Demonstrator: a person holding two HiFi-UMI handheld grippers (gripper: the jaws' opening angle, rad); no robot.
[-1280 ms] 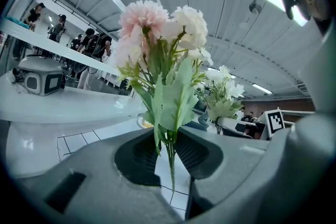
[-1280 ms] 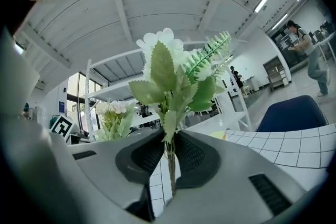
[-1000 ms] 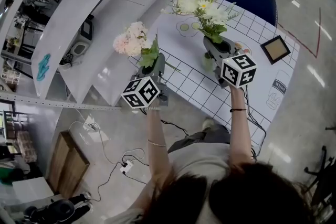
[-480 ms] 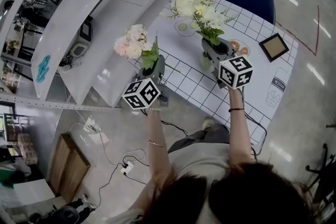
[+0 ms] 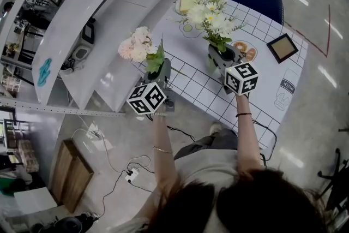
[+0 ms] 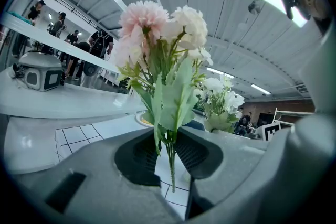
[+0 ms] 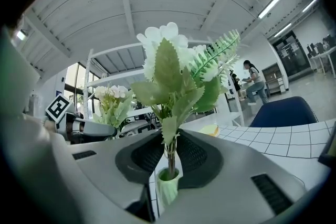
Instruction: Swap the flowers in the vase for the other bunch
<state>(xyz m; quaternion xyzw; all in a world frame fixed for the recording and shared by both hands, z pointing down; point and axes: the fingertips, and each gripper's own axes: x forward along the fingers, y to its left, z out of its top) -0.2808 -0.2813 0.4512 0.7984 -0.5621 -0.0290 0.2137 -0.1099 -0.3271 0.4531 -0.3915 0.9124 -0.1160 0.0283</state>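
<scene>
- Left gripper point(image 6: 169, 150), lower centre of its view: jaws pinched on the thin stems of the pink bunch point(image 6: 157, 23), which stands upright, off the table point(image 5: 199, 93).
- Right gripper point(image 7: 169, 152), lower centre of its view: jaws clamped on the stems of the white bunch point(image 7: 176, 60), just under the leaves. The stem ends sit in the mouth of the pale green vase point(image 7: 169, 186).
- Judgement: both bunches are light, with wiry stems and soft heads, so grip low on the stems. The vase is small and probably tips easily.
</scene>
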